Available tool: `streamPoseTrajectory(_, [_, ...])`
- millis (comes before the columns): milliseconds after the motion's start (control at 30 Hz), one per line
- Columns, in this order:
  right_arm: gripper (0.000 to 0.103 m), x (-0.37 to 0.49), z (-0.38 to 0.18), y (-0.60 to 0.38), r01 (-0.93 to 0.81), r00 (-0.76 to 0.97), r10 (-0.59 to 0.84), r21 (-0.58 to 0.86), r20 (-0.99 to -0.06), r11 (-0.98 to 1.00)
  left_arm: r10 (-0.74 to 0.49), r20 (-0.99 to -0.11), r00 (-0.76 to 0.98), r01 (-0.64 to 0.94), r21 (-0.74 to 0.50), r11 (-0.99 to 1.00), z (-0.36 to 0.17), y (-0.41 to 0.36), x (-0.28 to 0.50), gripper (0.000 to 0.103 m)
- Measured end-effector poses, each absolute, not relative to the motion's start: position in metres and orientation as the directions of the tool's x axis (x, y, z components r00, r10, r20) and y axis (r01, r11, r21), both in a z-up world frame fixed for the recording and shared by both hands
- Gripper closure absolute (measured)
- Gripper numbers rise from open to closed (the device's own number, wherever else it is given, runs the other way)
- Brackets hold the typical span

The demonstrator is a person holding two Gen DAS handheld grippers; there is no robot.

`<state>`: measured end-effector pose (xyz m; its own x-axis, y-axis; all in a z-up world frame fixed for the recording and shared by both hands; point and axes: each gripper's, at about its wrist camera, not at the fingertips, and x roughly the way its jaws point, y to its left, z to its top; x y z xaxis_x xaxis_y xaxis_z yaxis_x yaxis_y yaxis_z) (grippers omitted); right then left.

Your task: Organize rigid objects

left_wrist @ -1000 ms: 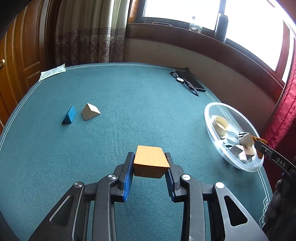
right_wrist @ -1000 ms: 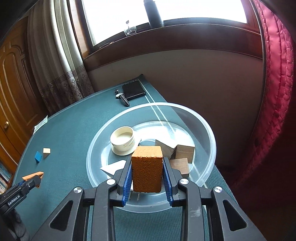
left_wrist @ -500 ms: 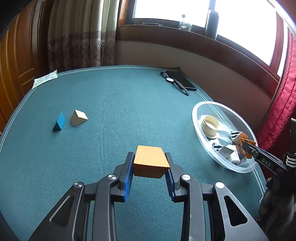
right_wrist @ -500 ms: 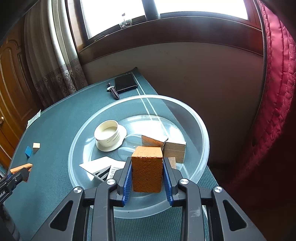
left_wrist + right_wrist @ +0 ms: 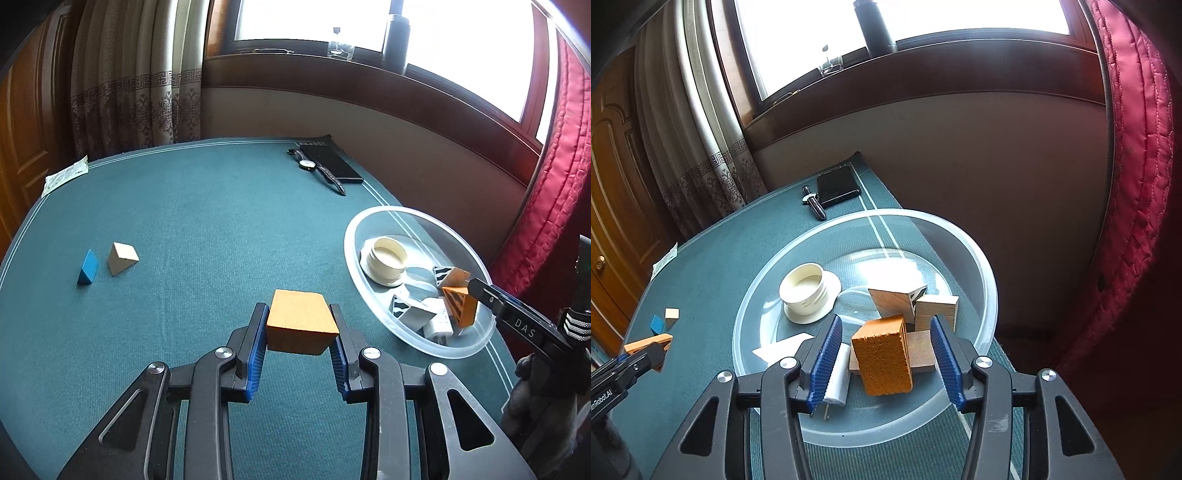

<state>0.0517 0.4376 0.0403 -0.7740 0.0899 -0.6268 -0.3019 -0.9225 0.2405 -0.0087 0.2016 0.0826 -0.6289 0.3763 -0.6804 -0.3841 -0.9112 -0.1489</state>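
My left gripper (image 5: pixel 299 334) is shut on an orange wooden block (image 5: pixel 301 321), held above the green felt table (image 5: pixel 221 229). To its right stands a clear plastic bowl (image 5: pixel 351 236). In the right wrist view my right gripper (image 5: pixel 886 347) hangs over that bowl (image 5: pixel 982 280) with its jaws opening. A second orange block (image 5: pixel 882 360) sits tilted between the blue pads (image 5: pixel 827 354), touching neither. It rests on other pieces in the bowl.
The bowl holds a cream round lid (image 5: pixel 809 291), wooden blocks (image 5: pixel 936 308) and a white piece (image 5: pixel 838 373). A blue wedge (image 5: pixel 88 266) and a pale wedge (image 5: pixel 123 257) lie at the table's left. A black case (image 5: pixel 330 164) and a wristwatch (image 5: pixel 308 165) lie at the back. A red curtain (image 5: pixel 546 206) hangs on the right.
The right jaws have parted and their orange block has dropped free and tipped over in the bowl. The left gripper has drifted toward the bowl, still gripping its block.
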Motion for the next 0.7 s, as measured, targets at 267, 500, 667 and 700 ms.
streamPoseTrajectory(267, [0.044,0.059,0.040,0.441,-0.316,-0.783,0.108,0.241,-0.613,-0.918,0.434,-0.675,-0.597,-0.451,-0.165,-0.877,0.088,0.236,-0.019,0.071])
streamPoseTrajectory(500, [0.044,0.061,0.037,0.443,-0.310,-0.789,0.088,0.269,-0.608,-0.912,0.476,-0.677,-0.561,-0.495,-0.186,-0.848,0.087,0.263,-0.027,0.071])
streamPoseTrajectory(667, [0.043,0.062,0.036,0.442,-0.302,-0.792,0.081,0.273,-0.605,-0.913,0.498,-0.679,-0.539,-0.516,-0.202,-0.833,0.082,0.280,-0.033,0.071])
streamPoseTrajectory(700, [0.043,0.062,0.035,0.441,-0.301,-0.793,0.081,0.273,-0.604,-0.914,0.501,-0.679,-0.536,-0.519,-0.203,-0.830,0.081,0.282,-0.034,0.071])
